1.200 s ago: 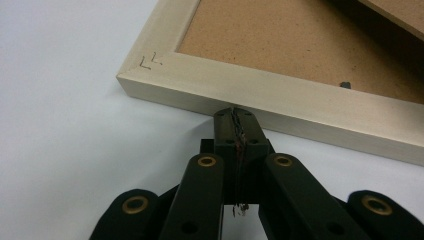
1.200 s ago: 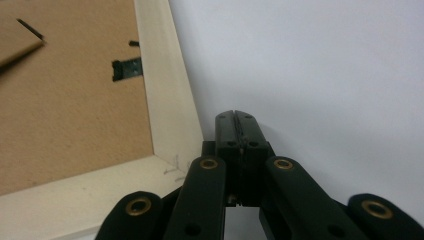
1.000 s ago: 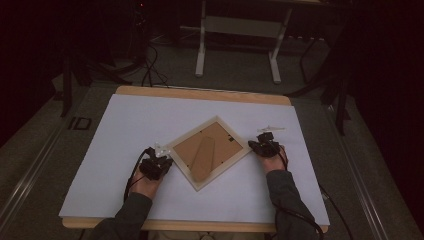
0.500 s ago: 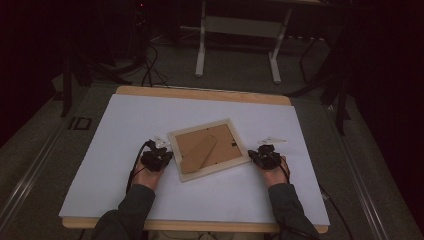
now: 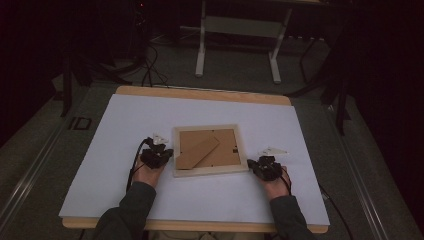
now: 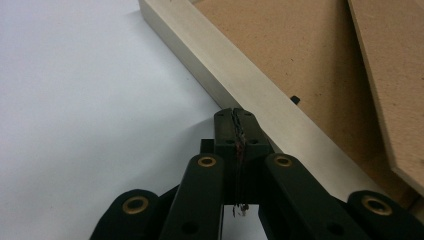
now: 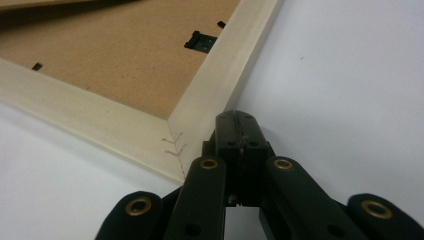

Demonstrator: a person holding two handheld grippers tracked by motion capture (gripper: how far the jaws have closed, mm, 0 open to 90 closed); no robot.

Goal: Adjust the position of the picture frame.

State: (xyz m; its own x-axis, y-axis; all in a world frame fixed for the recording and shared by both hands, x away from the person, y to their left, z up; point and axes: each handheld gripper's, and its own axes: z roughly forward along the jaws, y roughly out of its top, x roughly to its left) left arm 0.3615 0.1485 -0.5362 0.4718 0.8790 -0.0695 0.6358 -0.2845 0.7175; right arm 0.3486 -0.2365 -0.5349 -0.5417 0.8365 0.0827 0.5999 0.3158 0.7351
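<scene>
A pale wooden picture frame [image 5: 207, 171] lies face down on the white table sheet, its brown backing board and stand leg [image 5: 199, 152] upward. My left gripper [image 5: 165, 153] is shut, its tip against the frame's left side; in the left gripper view the closed jaws [image 6: 237, 120] meet the frame's pale edge [image 6: 250, 85]. My right gripper [image 5: 253, 165] is shut too, its tip at the frame's near right corner; the right gripper view shows the jaws [image 7: 238, 125] touching that corner [image 7: 200, 125]. Nothing is held between either pair.
The white sheet [image 5: 115, 130] covers a wooden table [image 5: 200, 94]. A small white piece [image 5: 274, 150] lies right of the frame. A metal stand [image 5: 237, 30] and cables are on the dark floor beyond. A black hanger clip [image 7: 200, 40] sits on the backing.
The frame has turned from a diamond pose to lie square with the table. My right gripper came nearer and down along its right side; the left shifted slightly.
</scene>
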